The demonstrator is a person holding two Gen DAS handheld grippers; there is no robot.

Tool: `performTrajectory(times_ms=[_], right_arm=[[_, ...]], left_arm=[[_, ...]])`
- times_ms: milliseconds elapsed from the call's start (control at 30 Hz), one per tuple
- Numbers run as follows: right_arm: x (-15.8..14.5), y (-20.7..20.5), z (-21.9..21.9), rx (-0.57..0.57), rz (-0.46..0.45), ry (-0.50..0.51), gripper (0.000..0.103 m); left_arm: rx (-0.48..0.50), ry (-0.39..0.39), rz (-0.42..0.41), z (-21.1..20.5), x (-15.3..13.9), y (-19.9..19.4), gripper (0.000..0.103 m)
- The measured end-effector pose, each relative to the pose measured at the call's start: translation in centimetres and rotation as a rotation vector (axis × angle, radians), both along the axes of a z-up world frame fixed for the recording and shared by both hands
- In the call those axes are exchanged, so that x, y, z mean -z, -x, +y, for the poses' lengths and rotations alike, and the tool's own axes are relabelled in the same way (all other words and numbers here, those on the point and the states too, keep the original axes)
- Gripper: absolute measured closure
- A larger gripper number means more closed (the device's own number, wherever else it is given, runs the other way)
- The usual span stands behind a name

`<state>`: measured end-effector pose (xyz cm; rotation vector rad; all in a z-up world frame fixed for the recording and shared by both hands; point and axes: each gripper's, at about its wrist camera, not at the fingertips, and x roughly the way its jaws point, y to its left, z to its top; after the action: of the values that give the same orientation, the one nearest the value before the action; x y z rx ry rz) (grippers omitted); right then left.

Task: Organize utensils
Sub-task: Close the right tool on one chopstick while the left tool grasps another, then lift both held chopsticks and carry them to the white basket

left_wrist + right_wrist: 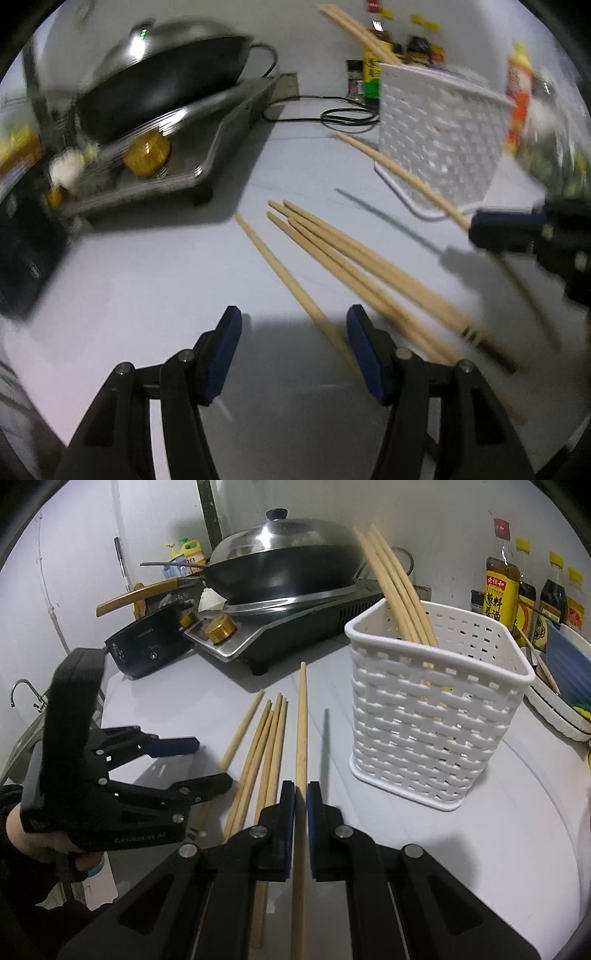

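We're over the white counter [461,849] now, and our right gripper [301,794] has its fingers clamped tight on a single chopstick [303,716], which runs straight out toward twelve o'clock with its tip lifted clear of the surface. At about two o'clock from that grip stands the white basket [436,716], upright, with three chopsticks [391,583] already leaning inside against its far-left corner. Down at ten o'clock from our right fingers lie the loose chopsticks [266,746], fanned on the counter, one stray a little apart on their left side. Our left gripper [293,354] hangs above the counter with its fingers apart and nothing between them; in its own view the loose pile [369,273] stretches from twelve down toward four o'clock, just beside the right finger, though the blur means we can't say whether it touches. From the right-hand view, that left gripper [212,762] sits at nine o'clock, a hand [44,834] wrapped around its handle. Behind it all, at eleven o'clock, a lidded wok [280,561] sits on the stove [295,624], and bottles [502,587] line the wall at one o'clock.
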<state>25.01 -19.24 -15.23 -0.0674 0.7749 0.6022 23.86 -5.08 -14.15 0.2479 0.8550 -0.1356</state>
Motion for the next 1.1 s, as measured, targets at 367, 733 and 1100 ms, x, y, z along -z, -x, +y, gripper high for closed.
performTrajectory(times_ms=[367,733,1100], right_arm=[[-0.1,0.6,-0.4,0.003,-0.001,-0.010,0.097],[-0.4,1.2,-1.5,0.017,-0.001,-0.049,0.097],[-2.6,2.0,-1.5,-0.011,-0.027,-0.103,0.097]], left_arm=[[0.043,0.093,0.066,1.1,-0.3,-0.3,0.087],[0.062,0.111,0.077,1.1,-0.3,0.8,0.097],[0.005,0.268,0.010,3.8,-3.0,2.4,0.097]])
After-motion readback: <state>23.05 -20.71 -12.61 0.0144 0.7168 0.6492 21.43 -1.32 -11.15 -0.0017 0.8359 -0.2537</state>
